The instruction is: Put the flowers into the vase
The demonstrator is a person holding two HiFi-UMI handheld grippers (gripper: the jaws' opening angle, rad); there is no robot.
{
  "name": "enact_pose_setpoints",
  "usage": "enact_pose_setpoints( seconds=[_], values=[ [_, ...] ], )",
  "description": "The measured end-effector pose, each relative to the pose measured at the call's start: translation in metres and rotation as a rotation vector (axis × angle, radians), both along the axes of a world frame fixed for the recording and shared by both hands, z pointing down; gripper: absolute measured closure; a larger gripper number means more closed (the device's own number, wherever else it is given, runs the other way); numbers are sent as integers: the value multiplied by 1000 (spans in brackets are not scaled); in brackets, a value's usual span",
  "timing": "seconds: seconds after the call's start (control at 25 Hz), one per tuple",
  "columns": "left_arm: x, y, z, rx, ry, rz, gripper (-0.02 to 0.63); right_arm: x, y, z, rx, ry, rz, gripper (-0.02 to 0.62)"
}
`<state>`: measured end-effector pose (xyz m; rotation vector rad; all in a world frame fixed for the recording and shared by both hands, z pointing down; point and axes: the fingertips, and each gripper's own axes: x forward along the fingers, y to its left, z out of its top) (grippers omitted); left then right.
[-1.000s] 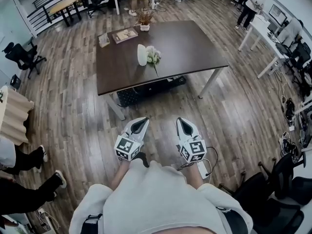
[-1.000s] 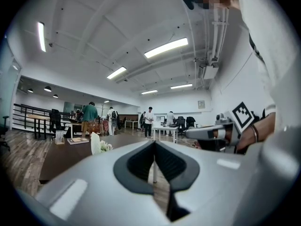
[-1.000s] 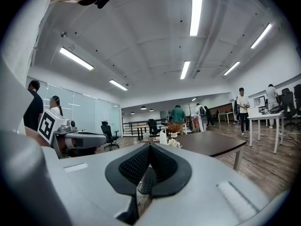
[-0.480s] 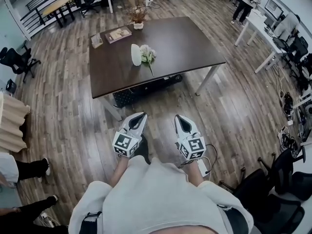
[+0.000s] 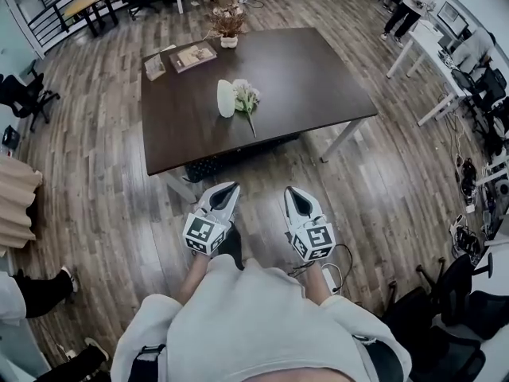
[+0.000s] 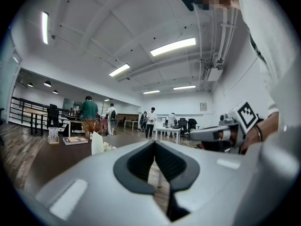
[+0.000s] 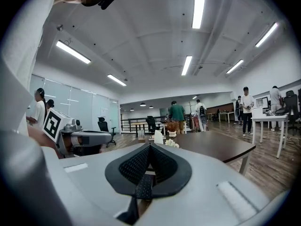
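A white vase stands upright near the middle of the dark brown table. White flowers lie flat on the table just right of it, their stem pointing toward the near edge. My left gripper and right gripper are side by side over the wooden floor, well short of the table, both shut and empty. In the left gripper view the vase and flowers sit far beyond the closed jaws. The right gripper view shows the vase and flowers ahead too.
A potted dried plant, a book and a small card stand occupy the table's far side. A black box lies under the table. White desks, office chairs and standing people surround it. A power strip lies by my feet.
The table has drawn closer and shifted slightly in the head view as I walked forward. Both grippers kept their pose, shut. A bystander's legs at the left slid toward the frame edge.
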<state>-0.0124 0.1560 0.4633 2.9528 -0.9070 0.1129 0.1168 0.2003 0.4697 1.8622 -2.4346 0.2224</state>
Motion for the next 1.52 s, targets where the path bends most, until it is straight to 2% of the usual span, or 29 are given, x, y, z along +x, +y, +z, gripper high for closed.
enact_pose_setpoints(
  seconds=[0.6, 0.88, 1.28, 1.52],
  values=[
    [-29, -208, -6, -25, 20, -12, 595, -25, -206, -8, -31, 19, -4, 597],
    [-37, -281, -11, -29, 27, -2, 595, -34, -283, -19, -20, 23, 2, 597],
    [-29, -338, -14, -18, 25, 27, 595, -26, -336, -18, -21, 17, 32, 597],
    [-27, -347, -6, -42, 12, 6, 595, -24, -349, -9, -44, 1, 9, 597]
  ],
)
